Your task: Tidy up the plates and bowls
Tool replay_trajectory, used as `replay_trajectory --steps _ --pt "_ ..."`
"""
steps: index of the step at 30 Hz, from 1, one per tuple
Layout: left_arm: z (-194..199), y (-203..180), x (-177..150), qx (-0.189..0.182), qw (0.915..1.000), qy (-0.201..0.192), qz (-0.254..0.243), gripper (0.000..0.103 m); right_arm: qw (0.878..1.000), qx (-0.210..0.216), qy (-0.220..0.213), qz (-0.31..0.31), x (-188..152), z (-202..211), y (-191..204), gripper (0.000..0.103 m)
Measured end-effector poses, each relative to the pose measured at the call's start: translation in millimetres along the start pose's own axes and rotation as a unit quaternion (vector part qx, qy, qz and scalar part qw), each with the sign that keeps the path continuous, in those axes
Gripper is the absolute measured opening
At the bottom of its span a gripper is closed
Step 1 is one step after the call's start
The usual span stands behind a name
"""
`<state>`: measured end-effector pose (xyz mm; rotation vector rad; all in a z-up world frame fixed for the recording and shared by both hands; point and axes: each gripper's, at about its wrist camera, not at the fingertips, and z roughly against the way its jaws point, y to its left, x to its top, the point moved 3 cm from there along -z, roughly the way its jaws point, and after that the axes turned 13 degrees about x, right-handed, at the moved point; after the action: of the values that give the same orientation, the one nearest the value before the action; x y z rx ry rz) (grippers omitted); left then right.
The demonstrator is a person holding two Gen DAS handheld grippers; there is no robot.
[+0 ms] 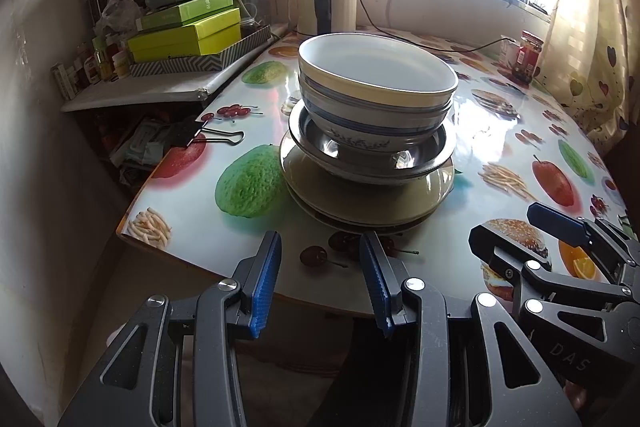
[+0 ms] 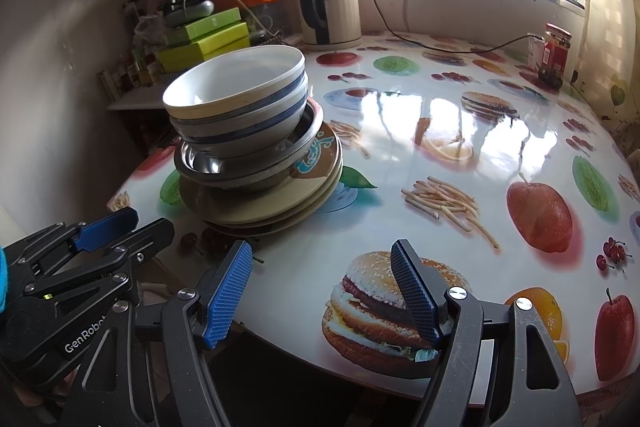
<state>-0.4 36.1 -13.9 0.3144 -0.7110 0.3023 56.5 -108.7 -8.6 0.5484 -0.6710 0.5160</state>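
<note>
We hold both jaws spread and empty: the left gripper [image 1: 320, 279] just off the table's [image 2: 400, 115] near edge, the right gripper [image 2: 320, 287] over it. Ahead, near that edge, the bowls [image 1: 376, 87] sit nested on the plates [image 1: 368, 195], one pile, likely stacked to save room.

Bowls [image 1: 376, 83] nest in a basin [image 1: 368, 151] atop stacked plates [image 1: 368, 195].

white bowls [image 1: 376, 75] nested upright inside a steel bowl [image 1: 372, 151], stacked on beige plates [image 1: 360, 199] near the table edge.
</note>
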Motion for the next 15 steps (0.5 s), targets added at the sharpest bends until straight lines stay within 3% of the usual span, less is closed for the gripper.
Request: replay_trajectory --steps 15 --pt "-0.6 0.0 0.6 -0.001 1.0000 -0.001 0.000 0.042 1.000 0.000 0.000 0.000 -0.1 -0.2 -0.8 0.073"
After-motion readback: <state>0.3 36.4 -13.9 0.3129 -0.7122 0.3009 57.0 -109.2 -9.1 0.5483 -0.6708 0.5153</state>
